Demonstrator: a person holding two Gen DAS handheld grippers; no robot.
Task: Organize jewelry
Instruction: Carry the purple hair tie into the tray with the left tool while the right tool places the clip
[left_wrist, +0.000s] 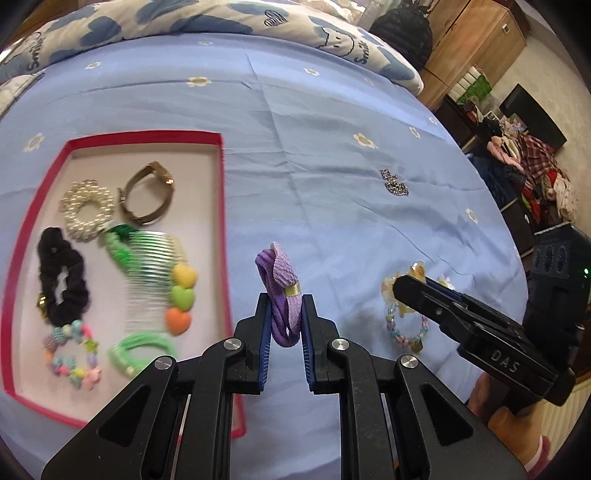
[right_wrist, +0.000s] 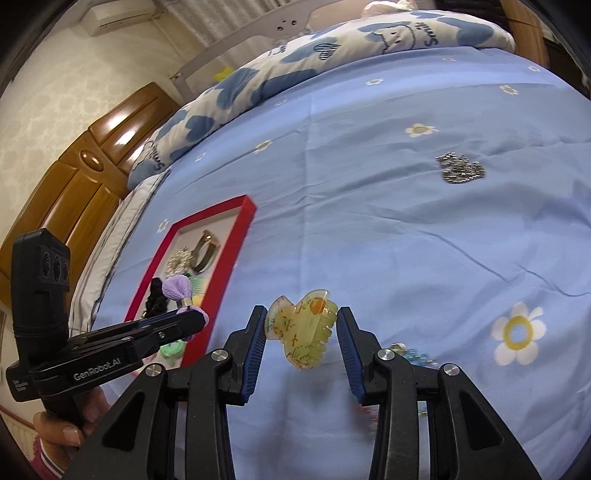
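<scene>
Left wrist view: purple ribbed fabric hair tie with a gold metal band (left_wrist: 281, 291) standing nearly upright, long axis running 12 to 6 o'clock, bow end up. Pinched between the blue pads of the left tongs (left_wrist: 285, 306), narrow jaws clamped on its lower loops, lifted off the light blue flowered bedsheet (left_wrist: 332, 155). At 9 o'clock of the tongs, a shallow red-rimmed tray (left_wrist: 223, 206) holding a pearl ring scrunchie (left_wrist: 88, 208), bronze mesh watch band (left_wrist: 147, 194), black fabric scrunchie (left_wrist: 61, 277), clear comb with three pastel hearts (left_wrist: 159, 284), green clip (left_wrist: 118, 245), green elastic loops (left_wrist: 142, 352) and a pastel star-bead bracelet (left_wrist: 72, 356). At 3 o'clock, the right tongs (left_wrist: 410, 286) over a pastel beaded bracelet (left_wrist: 406, 326). Silver rhinestone piece (left_wrist: 395, 182) lying alone at 1 o'clock.

Right wrist view: translucent yellow claw clip with orange flecks (right_wrist: 301, 330) gripped between the right tongs (right_wrist: 302, 328), moderately spread jaws pressing its sides, long axis tilted from 10 to 4 o'clock, teeth toward 3 o'clock. At 9 o'clock, the left tongs (right_wrist: 195, 319) carrying the purple tie just beside the red tray's right edge. Person's hand (right_wrist: 66, 435) on the left handle.
</scene>
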